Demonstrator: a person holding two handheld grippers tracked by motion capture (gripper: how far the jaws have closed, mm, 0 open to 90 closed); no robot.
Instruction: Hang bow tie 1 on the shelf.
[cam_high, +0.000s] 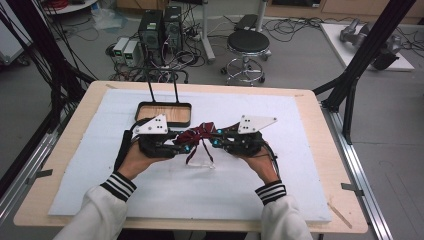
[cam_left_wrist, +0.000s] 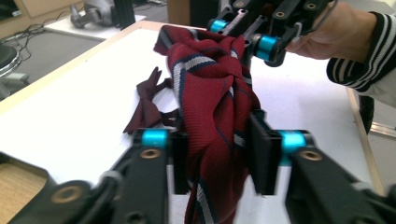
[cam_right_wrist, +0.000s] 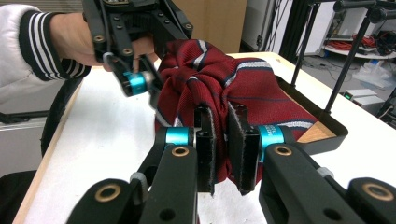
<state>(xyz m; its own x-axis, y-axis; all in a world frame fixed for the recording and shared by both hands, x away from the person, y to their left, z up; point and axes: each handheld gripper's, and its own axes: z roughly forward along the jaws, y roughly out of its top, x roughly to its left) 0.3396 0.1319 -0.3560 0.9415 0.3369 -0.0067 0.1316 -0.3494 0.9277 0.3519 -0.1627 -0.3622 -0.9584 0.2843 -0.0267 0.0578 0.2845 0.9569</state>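
One small bow tie (cam_left_wrist: 147, 105) appears beside the striped tie (cam_left_wrist: 212, 93) in the left gripper view.

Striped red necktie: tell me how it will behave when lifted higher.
The striped red necktie is bunched and creased between the left gripper and right gripper, so probably floppy. Its loose end hangs down, so it will likely drape. It looks light.

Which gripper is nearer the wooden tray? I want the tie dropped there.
Left. The left gripper sits just in front of the wooden tray; the right gripper is farther off, to the tray's right.
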